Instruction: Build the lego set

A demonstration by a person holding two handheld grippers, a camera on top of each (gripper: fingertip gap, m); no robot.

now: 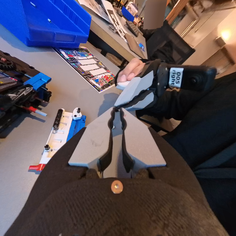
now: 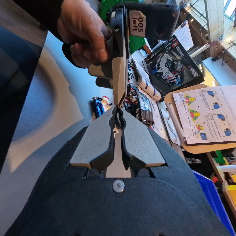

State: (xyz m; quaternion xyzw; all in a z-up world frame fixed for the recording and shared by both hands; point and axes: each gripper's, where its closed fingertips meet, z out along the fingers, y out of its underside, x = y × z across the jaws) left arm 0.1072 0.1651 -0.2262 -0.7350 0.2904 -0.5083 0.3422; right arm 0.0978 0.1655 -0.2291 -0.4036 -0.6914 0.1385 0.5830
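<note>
My left gripper (image 1: 116, 109) and right gripper (image 2: 118, 110) meet tip to tip above the table's near edge. In the left wrist view the right gripper (image 1: 116, 106) comes in from the right. In the right wrist view the left gripper (image 2: 118, 105) comes down from above. The right gripper is shut on a thin black Lego piece (image 2: 117, 120). The left gripper's tips pinch a small black part (image 1: 116, 110) at the meeting point. I cannot tell if it is the same piece. A white-and-blue sub-assembly (image 1: 63, 131) lies flat on the table, also in the right wrist view (image 2: 100, 106).
The partly built dark car (image 1: 19, 83) (image 2: 140, 109) sits at the left. A sticker sheet (image 1: 89, 69) and a blue bin (image 1: 44, 21) lie behind. The set's box (image 2: 172, 66), a booklet (image 2: 146, 81) and an instruction sheet on a wooden board (image 2: 206, 114) stand farther off.
</note>
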